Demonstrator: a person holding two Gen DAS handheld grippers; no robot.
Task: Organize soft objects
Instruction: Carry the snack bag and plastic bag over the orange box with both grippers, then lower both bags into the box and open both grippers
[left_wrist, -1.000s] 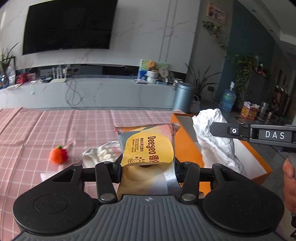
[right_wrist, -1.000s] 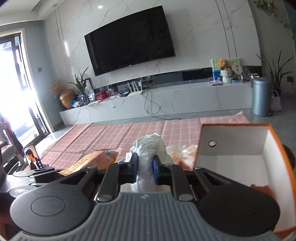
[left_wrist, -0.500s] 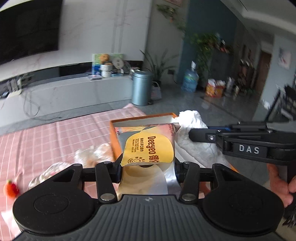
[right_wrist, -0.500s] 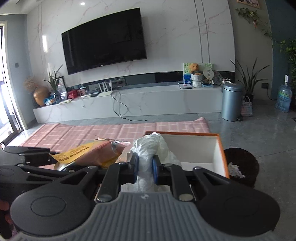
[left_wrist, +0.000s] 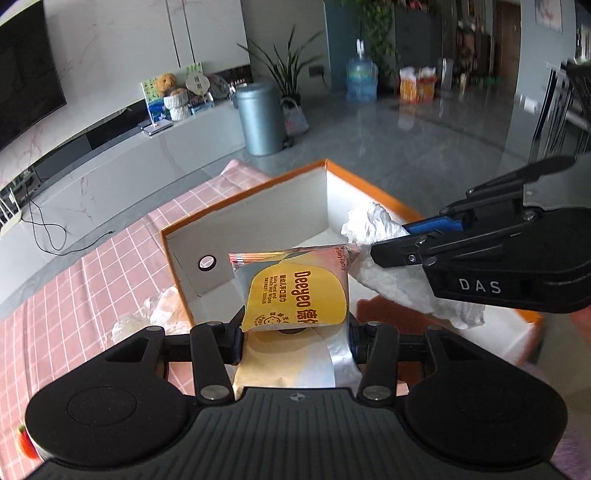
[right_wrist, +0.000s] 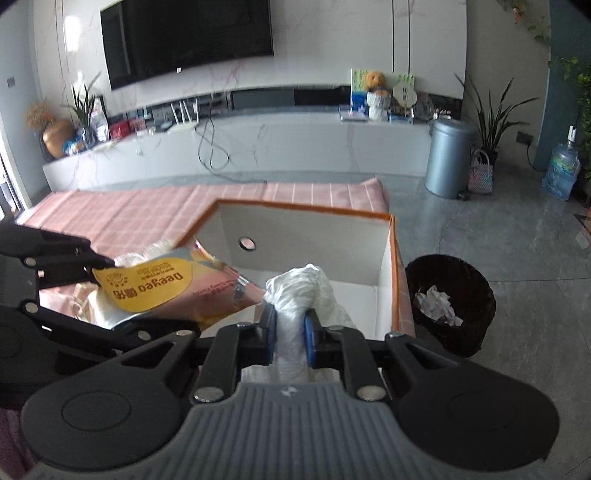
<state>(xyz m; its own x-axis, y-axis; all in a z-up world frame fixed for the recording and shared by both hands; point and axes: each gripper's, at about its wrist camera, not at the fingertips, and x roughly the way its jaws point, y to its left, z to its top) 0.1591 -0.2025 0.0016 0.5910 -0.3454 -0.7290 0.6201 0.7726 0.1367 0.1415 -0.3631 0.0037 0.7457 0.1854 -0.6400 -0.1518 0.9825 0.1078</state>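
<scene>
My left gripper (left_wrist: 295, 332) is shut on a Deeyeo wet wipes pack (left_wrist: 299, 291) with a yellow label, held over the near left part of the orange-rimmed white box (left_wrist: 258, 206). My right gripper (right_wrist: 290, 328) is shut on a crumpled white plastic bag (right_wrist: 306, 288), held over the same box (right_wrist: 369, 251). In the left wrist view the right gripper (left_wrist: 391, 243) comes in from the right with the bag (left_wrist: 399, 284) beside the pack. In the right wrist view the pack (right_wrist: 173, 288) and the left gripper (right_wrist: 103, 273) are at the left.
The box stands at the right end of a table with a pink checked cloth (left_wrist: 92, 288). Clear plastic bags (left_wrist: 162, 310) lie left of the box. An orange knitted toy (left_wrist: 24, 439) lies at the near left. A black waste bin (right_wrist: 450, 299) stands on the floor right of the box.
Both grippers have moved right from the cloth to above the box, each still holding its item. The views have tilted down into the box.
</scene>
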